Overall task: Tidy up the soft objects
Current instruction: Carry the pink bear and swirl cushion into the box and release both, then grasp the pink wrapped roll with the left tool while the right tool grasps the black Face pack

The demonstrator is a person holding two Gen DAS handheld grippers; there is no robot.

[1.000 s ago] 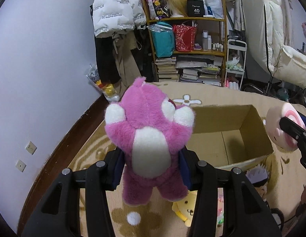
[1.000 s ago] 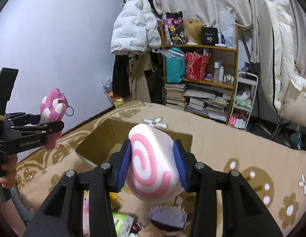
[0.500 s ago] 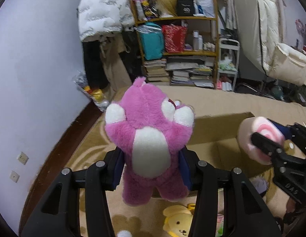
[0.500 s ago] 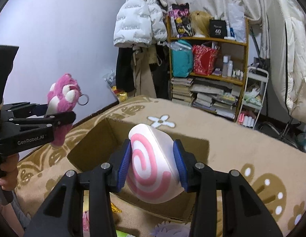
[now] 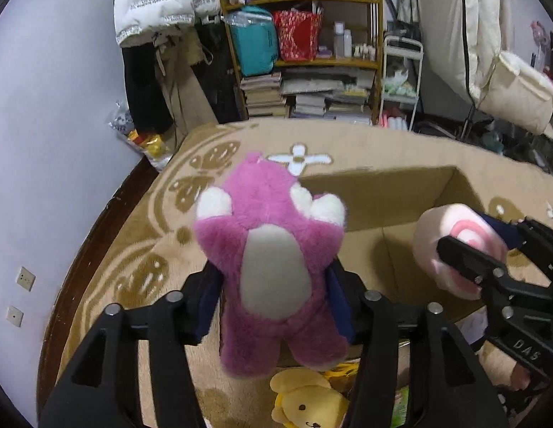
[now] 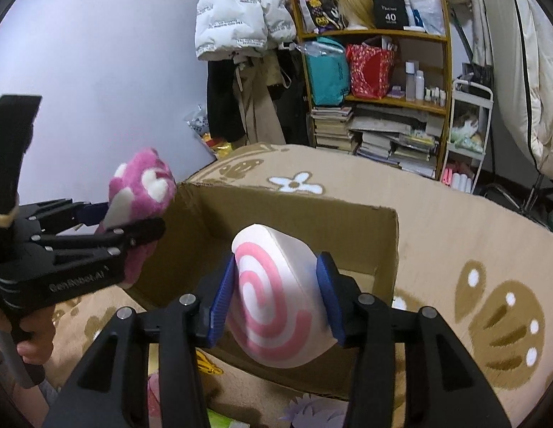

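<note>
Holding a pink bear [image 5: 272, 267] by its waist, the left gripper [image 5: 272, 299] is closed on the plush, its blue pads [image 5: 338, 306] pressed into the fur on both sides. The bear hangs in the air above the near left corner of the box [image 5: 390, 192], not yet over the opening. The right gripper [image 6: 276, 292] is closed on a swirl cushion [image 6: 276, 296], white with a pink spiral, squeezed between its pads over the near edge of the box. From the left wrist view the cushion [image 5: 458, 246] sits just inside the box's right side, above the floor of the box.

The box lies open on a tan rug [image 6: 472, 235] with flower patterns; its inside looks bare. Near its front edge more toys wait on the rug, among them a yellow bear [image 5: 308, 403] and a purple-haired doll [image 6: 312, 410].

Judging by this, both toys are about to be dropped into the box. The bear is the riskier one: released from here it would likely strike the cardboard rim or land outside on the rug, so it needs to travel further over the opening first. The two grippers are also near each other, and converging on the same spot could make them collide. The soft cushion may cling to a pad as the gripper opens and tumble sideways.
</note>
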